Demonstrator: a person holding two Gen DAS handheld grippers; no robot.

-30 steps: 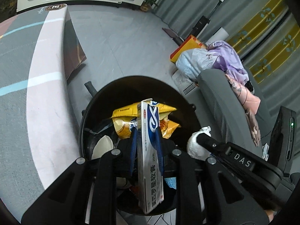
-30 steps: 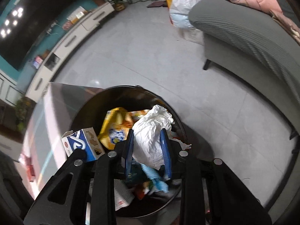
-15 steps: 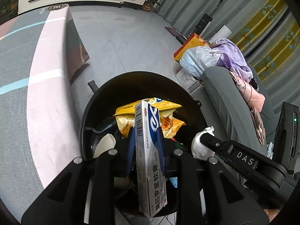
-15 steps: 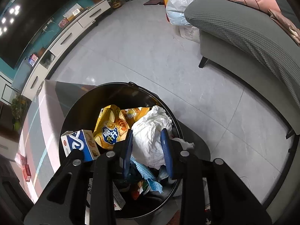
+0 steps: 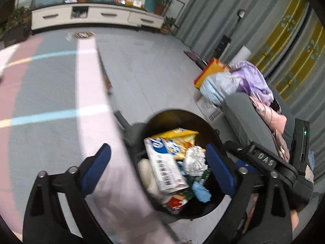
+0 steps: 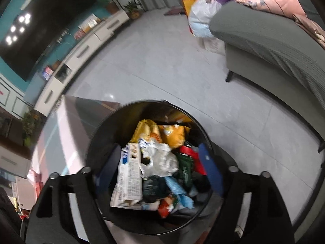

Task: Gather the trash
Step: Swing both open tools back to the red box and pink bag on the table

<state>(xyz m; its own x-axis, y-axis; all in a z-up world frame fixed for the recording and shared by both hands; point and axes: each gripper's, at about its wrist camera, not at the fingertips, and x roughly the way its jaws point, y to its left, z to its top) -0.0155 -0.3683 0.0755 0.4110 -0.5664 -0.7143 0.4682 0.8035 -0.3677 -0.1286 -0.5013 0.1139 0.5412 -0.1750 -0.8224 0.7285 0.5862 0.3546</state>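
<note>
Black round trash bin [image 5: 215,136] on grey tile floor [image 5: 146,75], seen from above by both wrist cams. L gripper [image 5: 160,167]: jaws spread wide, nothing between them; blue pads [image 5: 97,168] flank the bin, the L one over the pink-and-grey rug [image 5: 50,93], the R one over the bin's R rim. R gripper [image 6: 158,168]: jaws likewise wide apart, empty, both pads [image 6: 210,168] hanging above the bin opening. Contents, relative to jaws: white-and-blue toothpaste box [image 5: 164,166] lies loose betw. L gripper's jaws, nearer the R pad, long side pointing away from cam; in R view same box [image 6: 130,174] sits just inside the L pad. Crumpled white tissue wad [image 5: 195,158] just R of box, touching it; in R view [image 6: 160,158] about midway betw. jaws. Yellow snack bags [image 6: 162,134] beyond the jaw tips at far side of bin. Dark green pouch [image 6: 185,166] and red item [image 6: 189,152] near R gripper's R pad. Light blue scrap [image 6: 178,191] closer to cam than the tissue. Surroundings: grey sofa [image 6: 274,46] w/ purple and pink clothes [image 5: 254,79], far R; white TV cabinet [image 5: 91,17] far ahead. Some motion blur, small print unreadable.
</note>
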